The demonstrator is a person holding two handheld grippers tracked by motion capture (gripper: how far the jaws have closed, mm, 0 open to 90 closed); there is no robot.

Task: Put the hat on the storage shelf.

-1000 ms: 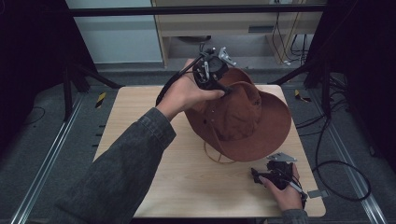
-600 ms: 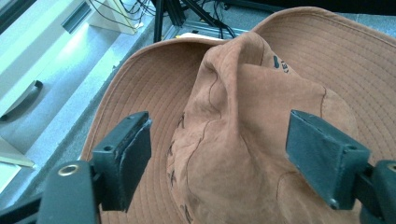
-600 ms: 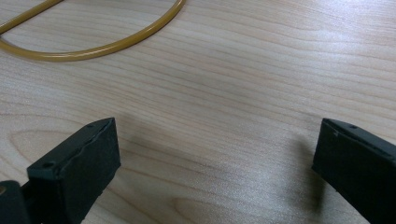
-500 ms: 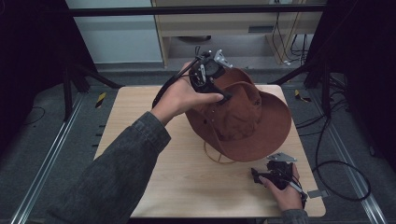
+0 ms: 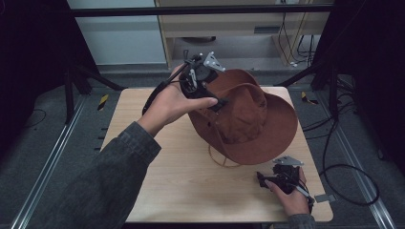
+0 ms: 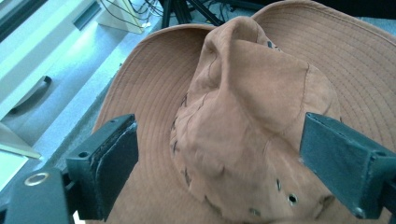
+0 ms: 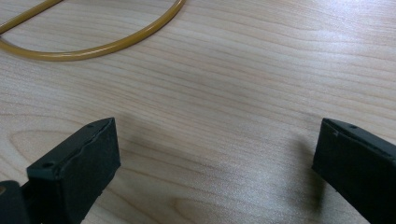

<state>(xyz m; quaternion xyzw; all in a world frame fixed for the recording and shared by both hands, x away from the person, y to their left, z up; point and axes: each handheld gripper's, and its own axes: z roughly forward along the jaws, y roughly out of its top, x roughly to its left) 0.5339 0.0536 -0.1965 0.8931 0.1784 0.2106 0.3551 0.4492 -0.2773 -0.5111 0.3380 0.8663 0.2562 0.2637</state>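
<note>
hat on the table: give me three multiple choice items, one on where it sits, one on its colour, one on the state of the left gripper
1. Where does the hat lie on the table?
A. toward the far right part
B. at the near left corner
C. on the floor beside it

2. What colour is the hat?
A. black
B. brown
C. white

3. How do the jaws of the left gripper stand?
A. clamped on the brim
C. shut on the cord
B. open, pads off the hat

Answers:
1. A: in the high view the hat covers the far right part of the wooden top, with the right gripper resting near it at the near edge.
2. B: crown and brim are brown suede-like cloth in the high view and the left gripper view.
3. B: in the left gripper view both pads stand apart on either side of the crown, having just been opening, pressing on nothing.
</note>
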